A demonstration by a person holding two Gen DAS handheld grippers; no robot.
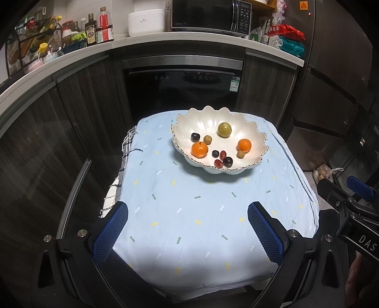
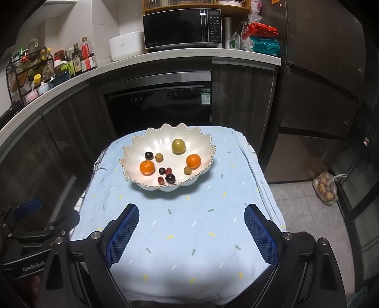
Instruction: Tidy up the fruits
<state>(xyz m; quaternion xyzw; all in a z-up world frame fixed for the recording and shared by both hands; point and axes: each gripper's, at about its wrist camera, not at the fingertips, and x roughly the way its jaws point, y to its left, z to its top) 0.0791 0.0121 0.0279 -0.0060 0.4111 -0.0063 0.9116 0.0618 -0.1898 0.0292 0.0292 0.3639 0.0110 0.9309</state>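
Fruits lie together inside a white scalloped bowl (image 1: 251,132) (image 2: 135,151), which sits toward the far end of a worktop covered by a pale blue cloth (image 1: 189,213) (image 2: 189,225) with small dash markings.

Bowl contents:
- One yellow-green round fruit (image 1: 224,129) (image 2: 178,146) sits at the far side.
- Two oranges: a left orange (image 1: 199,149) (image 2: 147,167) and a right orange (image 1: 244,145) (image 2: 193,160), well apart from each other.
- Two small tan round fruits: one (image 1: 207,139) (image 2: 159,157) just beside a dark plum-like fruit (image 1: 195,136) (image 2: 148,155), the other (image 1: 241,154) (image 2: 187,170) touching or just beside the right orange.
- A cluster of small dark and red fruits (image 1: 221,158) (image 2: 166,176) lies near the bowl's near rim, between the two oranges.

Left gripper (image 1: 188,231) hangs above the near end of the cloth, well apart from the bowl. Its blue-padded fingers (image 1: 110,233) are spread wide and hold nothing.

Right gripper (image 2: 191,233) hangs likewise above the near end of the cloth. Its fingers (image 2: 260,234) are spread wide and empty.

Behind the worktop stands a dark built-in appliance (image 1: 182,92) (image 2: 158,104) under a white counter (image 1: 165,41) (image 2: 180,53). That counter carries a microwave (image 1: 210,16) (image 2: 182,28), a white cooker (image 1: 146,22) (image 2: 126,46), bottles (image 1: 94,29) (image 2: 78,58) and packaged goods (image 1: 286,38) (image 2: 260,38). A plastic bag (image 2: 328,187) rests on the floor at the right.
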